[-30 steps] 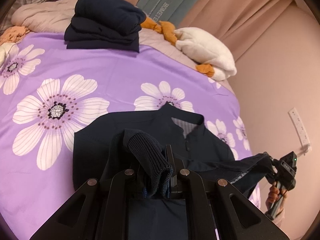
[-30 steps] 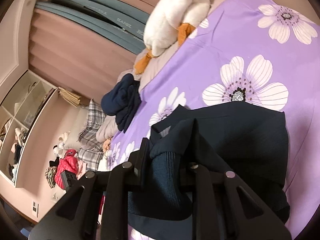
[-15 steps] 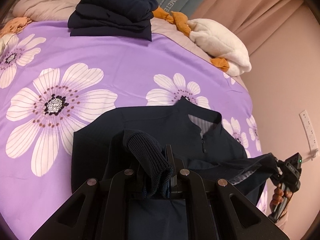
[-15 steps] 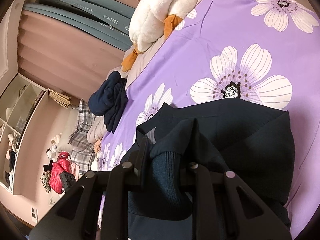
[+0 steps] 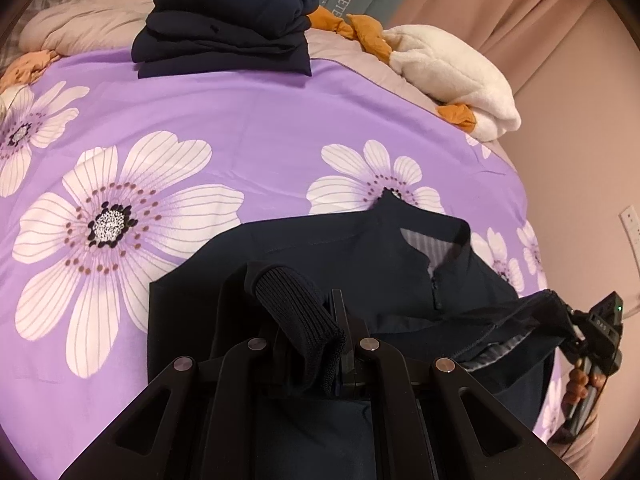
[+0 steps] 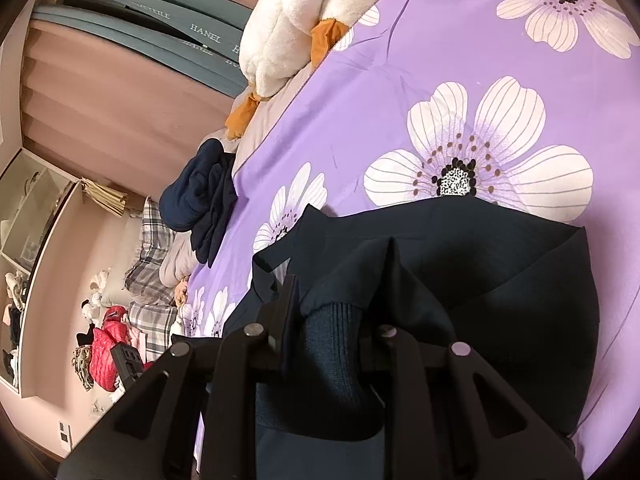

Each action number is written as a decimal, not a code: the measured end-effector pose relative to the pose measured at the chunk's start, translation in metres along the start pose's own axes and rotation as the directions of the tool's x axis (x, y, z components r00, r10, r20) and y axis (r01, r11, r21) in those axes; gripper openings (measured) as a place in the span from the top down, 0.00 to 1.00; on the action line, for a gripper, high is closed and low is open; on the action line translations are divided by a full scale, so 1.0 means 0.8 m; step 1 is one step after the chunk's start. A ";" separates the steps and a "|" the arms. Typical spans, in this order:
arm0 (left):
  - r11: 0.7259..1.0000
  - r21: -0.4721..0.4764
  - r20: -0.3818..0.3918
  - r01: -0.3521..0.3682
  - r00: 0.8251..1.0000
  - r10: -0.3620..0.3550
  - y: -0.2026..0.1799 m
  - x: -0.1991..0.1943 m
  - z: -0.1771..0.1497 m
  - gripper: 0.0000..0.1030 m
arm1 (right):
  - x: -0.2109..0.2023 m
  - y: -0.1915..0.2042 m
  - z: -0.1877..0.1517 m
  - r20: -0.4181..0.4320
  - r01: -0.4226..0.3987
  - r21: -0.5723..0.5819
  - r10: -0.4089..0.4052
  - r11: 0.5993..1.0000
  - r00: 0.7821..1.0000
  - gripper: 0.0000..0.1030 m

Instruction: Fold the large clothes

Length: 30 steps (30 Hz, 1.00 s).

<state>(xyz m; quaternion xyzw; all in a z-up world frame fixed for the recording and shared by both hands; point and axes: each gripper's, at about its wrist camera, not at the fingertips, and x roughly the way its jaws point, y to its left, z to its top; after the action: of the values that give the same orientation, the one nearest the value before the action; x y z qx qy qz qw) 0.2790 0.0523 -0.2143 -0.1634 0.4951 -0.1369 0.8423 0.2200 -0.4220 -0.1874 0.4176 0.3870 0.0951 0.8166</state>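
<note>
Navy jacket (image 5: 320, 264) lies on the purple floral bedspread (image 5: 240, 128), collar at 1 o'clock in the left view. Left gripper (image 5: 316, 344) is clamped on a ribbed cuff (image 5: 296, 312); right gripper (image 6: 332, 336) is clamped on the other cuff (image 6: 332, 344). Folded navy stack (image 5: 224, 20) at 12 o'clock.

The left gripper (image 5: 320, 344) is being kept clamped on a ribbed cuff (image 5: 298, 312); the right gripper (image 6: 332, 332) is being clamped likewise on the other ribbed cuff (image 6: 332, 344).
</note>
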 end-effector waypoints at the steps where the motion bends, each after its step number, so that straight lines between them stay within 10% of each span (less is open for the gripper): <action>1: 1.000 -0.001 -0.002 -0.002 1.000 0.002 0.001 0.002 0.001 0.92 | 0.002 -0.001 0.001 -0.001 0.003 0.000 -0.003 1.000 1.000 0.78; 30: 0.994 -0.022 -0.055 -0.104 0.993 0.102 0.013 0.066 0.039 0.91 | 0.065 -0.030 0.042 -0.026 0.081 0.088 -0.079 0.993 0.996 0.77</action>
<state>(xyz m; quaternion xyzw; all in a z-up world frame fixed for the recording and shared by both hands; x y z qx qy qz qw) 0.3323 0.0451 -0.2461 -0.1444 0.5271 -0.0914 0.8324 0.2752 -0.4327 -0.2229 0.4366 0.4167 0.0495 0.7958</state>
